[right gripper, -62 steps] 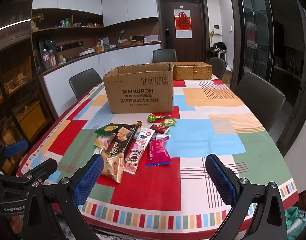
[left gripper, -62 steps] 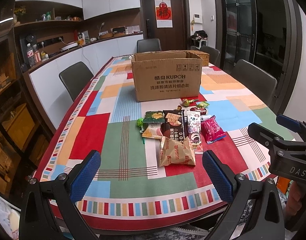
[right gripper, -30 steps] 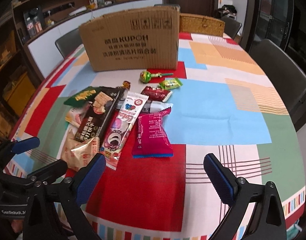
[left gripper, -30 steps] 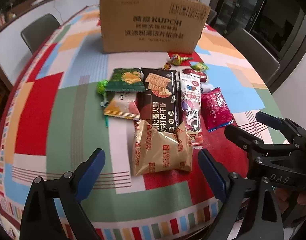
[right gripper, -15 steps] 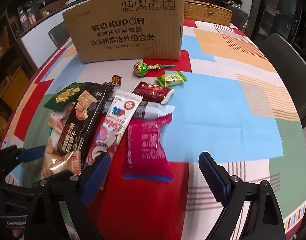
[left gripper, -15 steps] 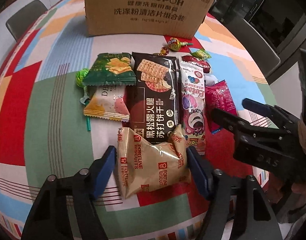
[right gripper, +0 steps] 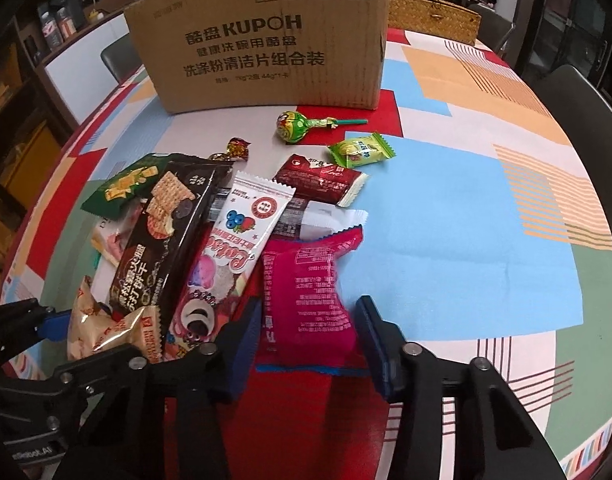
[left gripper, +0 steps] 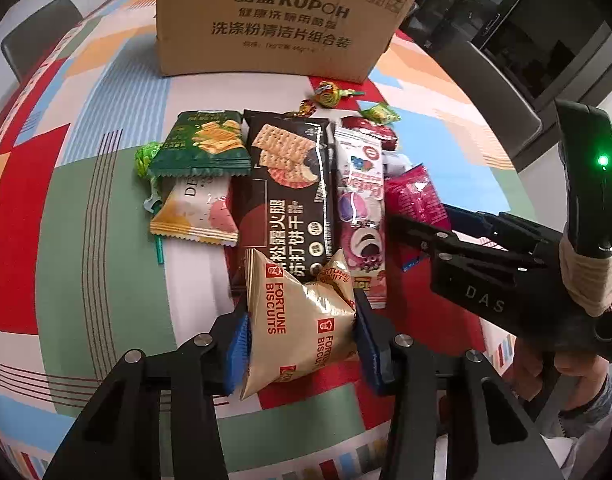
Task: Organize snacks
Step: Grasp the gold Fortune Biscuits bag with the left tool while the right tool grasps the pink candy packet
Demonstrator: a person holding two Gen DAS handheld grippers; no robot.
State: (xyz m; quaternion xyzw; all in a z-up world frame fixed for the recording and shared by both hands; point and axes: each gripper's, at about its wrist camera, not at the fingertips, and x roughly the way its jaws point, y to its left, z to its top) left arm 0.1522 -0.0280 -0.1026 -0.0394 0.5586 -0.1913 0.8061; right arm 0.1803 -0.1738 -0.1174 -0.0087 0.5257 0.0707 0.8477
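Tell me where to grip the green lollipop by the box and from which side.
Grip the green lollipop across its round wrapped head, coming from above. It lies flat on the tablecloth with its thin stick pointing right, too slim for the pads, and clear space around it.

One cardboard box (right gripper: 261, 40); one wicker basket (right gripper: 434, 18); two lollipops (right gripper: 291, 126) (left gripper: 145, 158); two small wrapped candies (right gripper: 360, 150) (right gripper: 235, 148); eight snack packets (left gripper: 297, 320), overlapping; two grippers (left gripper: 301, 334) (right gripper: 308, 344).

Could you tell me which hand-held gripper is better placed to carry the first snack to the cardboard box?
Left: the left hand-held gripper already squeezes the gold biscuit bag; the right hand-held gripper only brackets the pink packet.
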